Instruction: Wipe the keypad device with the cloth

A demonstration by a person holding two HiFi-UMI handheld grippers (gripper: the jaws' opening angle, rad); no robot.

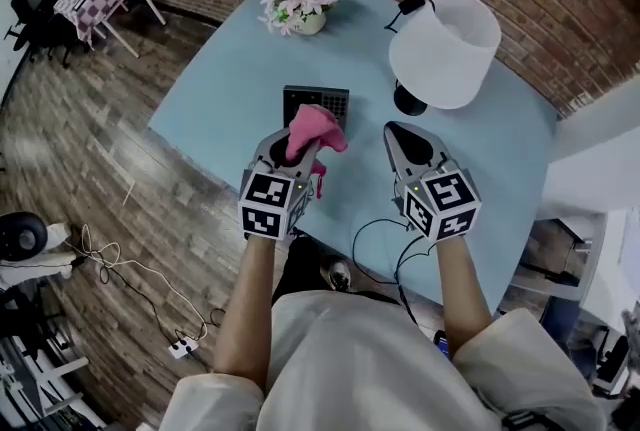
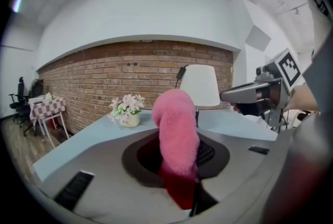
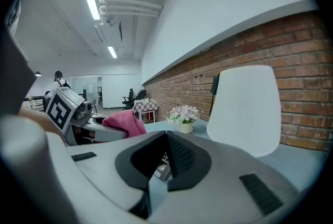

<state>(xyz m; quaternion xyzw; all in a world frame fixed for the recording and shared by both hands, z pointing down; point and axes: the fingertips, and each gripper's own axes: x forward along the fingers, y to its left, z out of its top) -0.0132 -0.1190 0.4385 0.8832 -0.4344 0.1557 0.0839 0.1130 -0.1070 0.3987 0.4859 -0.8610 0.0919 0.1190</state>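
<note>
The keypad device (image 1: 316,100), a black square pad, lies flat on the light blue table (image 1: 230,89) in the head view. My left gripper (image 1: 301,147) hovers just in front of it, shut on a pink cloth (image 1: 318,129) that bulges up from the jaws and overhangs the pad's near edge. In the left gripper view the cloth (image 2: 177,129) stands as a thick pink roll between the jaws. My right gripper (image 1: 401,131) is held beside it to the right, shut and empty, its tip pointing at the lamp base. From the right gripper view, the cloth (image 3: 125,122) shows at the left.
A white-shaded lamp (image 1: 445,44) with a black base stands at the table's back right. At the back sits a pot of pink and white flowers (image 1: 298,4). A black cable (image 1: 375,249) hangs off the near edge. A brick wall runs behind the table.
</note>
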